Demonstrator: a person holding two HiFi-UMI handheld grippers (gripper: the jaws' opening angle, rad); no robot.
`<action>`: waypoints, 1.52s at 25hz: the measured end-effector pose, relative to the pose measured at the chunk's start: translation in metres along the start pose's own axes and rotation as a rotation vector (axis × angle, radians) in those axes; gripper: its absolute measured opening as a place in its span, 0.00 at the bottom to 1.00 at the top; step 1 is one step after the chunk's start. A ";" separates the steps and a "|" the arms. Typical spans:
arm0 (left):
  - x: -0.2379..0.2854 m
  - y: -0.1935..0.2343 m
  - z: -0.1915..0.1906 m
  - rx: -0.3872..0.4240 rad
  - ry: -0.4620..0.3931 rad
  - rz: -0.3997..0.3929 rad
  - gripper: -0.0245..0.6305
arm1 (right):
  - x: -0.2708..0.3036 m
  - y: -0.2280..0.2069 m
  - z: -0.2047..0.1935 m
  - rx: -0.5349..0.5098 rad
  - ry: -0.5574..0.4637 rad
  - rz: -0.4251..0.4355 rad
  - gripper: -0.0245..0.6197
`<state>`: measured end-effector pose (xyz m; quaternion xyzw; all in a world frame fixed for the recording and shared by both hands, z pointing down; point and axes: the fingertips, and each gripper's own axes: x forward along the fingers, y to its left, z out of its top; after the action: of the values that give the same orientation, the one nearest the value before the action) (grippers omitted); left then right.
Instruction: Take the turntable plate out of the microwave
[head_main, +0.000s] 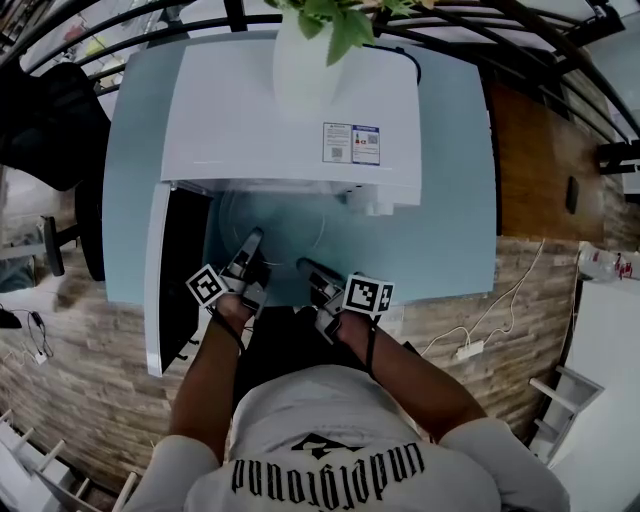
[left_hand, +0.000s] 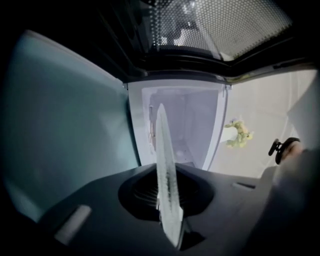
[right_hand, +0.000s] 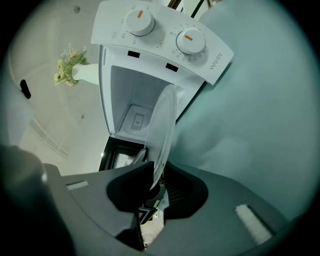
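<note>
The white microwave (head_main: 290, 120) stands on a light blue table, its door (head_main: 175, 270) swung open to the left. In the head view the clear glass turntable plate (head_main: 275, 222) sits at the cavity mouth, over the table's front strip. My left gripper (head_main: 252, 243) is shut on the plate's near left rim and my right gripper (head_main: 303, 266) on its near right rim. The left gripper view shows the plate (left_hand: 164, 150) edge-on, pinched between the jaws of that gripper (left_hand: 167, 200). In the right gripper view the plate (right_hand: 162, 125) is likewise clamped by the gripper (right_hand: 156, 182), with the cavity behind it.
A white vase with a green plant (head_main: 305, 55) stands on the microwave's top. The table (head_main: 450, 200) reaches further to the right. A black chair (head_main: 50, 120) is at the far left; a cable and power strip (head_main: 468, 350) lie on the wooden floor.
</note>
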<state>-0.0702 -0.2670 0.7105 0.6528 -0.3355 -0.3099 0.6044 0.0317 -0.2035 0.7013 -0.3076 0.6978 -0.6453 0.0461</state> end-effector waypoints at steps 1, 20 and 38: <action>-0.003 -0.002 -0.002 -0.001 -0.005 0.000 0.16 | -0.003 0.002 -0.002 -0.008 0.003 0.003 0.14; -0.044 -0.062 -0.058 -0.030 -0.070 -0.049 0.16 | -0.072 0.038 -0.036 -0.081 0.041 0.070 0.14; -0.061 -0.176 -0.074 0.029 -0.116 -0.094 0.15 | -0.130 0.131 -0.029 -0.128 0.048 0.232 0.13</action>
<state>-0.0348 -0.1668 0.5405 0.6577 -0.3433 -0.3703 0.5590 0.0746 -0.1175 0.5408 -0.2115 0.7692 -0.5970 0.0842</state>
